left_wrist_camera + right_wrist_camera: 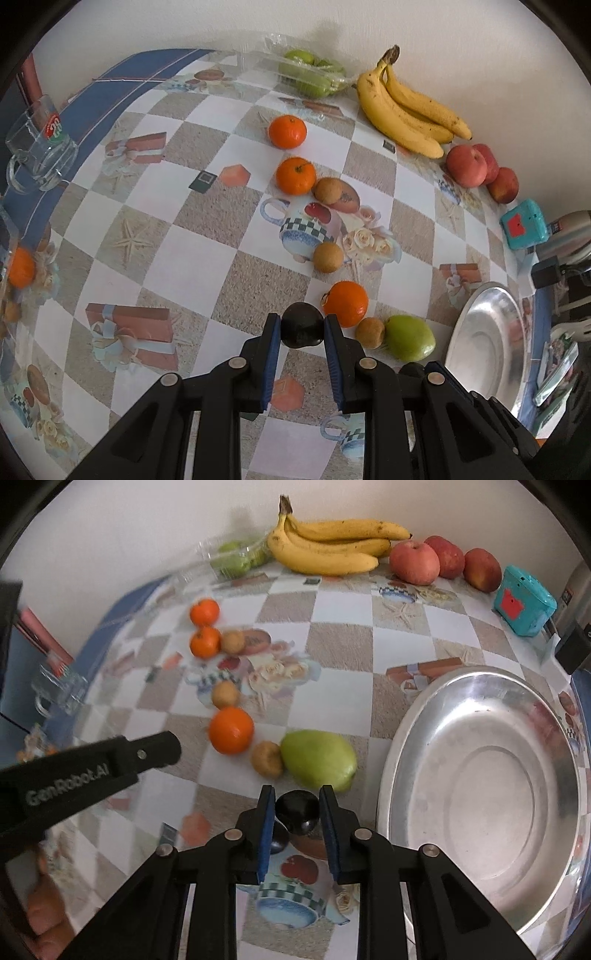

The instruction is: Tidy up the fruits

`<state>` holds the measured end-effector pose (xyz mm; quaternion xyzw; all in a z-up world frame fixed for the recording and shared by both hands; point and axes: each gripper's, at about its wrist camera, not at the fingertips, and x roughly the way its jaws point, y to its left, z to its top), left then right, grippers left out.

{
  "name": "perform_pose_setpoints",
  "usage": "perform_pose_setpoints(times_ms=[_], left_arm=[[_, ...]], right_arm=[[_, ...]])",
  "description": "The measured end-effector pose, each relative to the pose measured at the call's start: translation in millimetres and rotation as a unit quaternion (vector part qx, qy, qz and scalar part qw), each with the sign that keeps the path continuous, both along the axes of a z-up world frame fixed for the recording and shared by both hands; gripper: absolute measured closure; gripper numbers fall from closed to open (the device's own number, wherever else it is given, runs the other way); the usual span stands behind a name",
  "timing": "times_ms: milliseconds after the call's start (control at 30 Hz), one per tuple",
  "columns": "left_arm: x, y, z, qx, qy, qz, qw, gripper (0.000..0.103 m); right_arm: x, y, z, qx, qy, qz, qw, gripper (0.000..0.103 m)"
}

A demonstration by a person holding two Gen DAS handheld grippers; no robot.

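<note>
We note both claws clamped on dark round fruit. Left wrist view: left gripper [302, 325] has a dark plum [301, 325] pinched between its blue pads, just short of an orange [346, 303]. Right of that claw lie a small brown fruit [370, 332], a green mango [409, 337], then the steel dish [484, 343]. Only this view shows the glass mug [40, 147] sharply, far left.

Right wrist view: right gripper [297, 808] is closed on a second dark plum [297, 806]; another dark fruit [277, 840] sits beneath its left finger. The mango lies just ahead, the dish immediately right. The left gripper's body crosses the left side, partly blocking the tablecloth [343, 686]. Bananas [328, 550] and apples [414, 562] line the far wall.
</note>
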<state>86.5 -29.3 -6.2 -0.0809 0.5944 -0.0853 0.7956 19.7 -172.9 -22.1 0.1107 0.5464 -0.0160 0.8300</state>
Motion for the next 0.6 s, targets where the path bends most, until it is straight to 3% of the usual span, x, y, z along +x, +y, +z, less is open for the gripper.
perform_pose_setpoints(times_ms=[333, 600], left_arm=[[-7.7, -16.4, 16.6, 0.0, -0.023, -0.019, 0.9996, 0.077], [-34.1, -72.9, 17.0, 0.011, -0.033, -0.104, 0.994, 0.077]], right_arm=[[-3.7, -21.5, 20.0, 0.011, -0.023, -0.032, 0.999, 0.078], [-20.3, -82.4, 18.3, -0.02, -0.01, -0.121, 0.992, 0.078]])
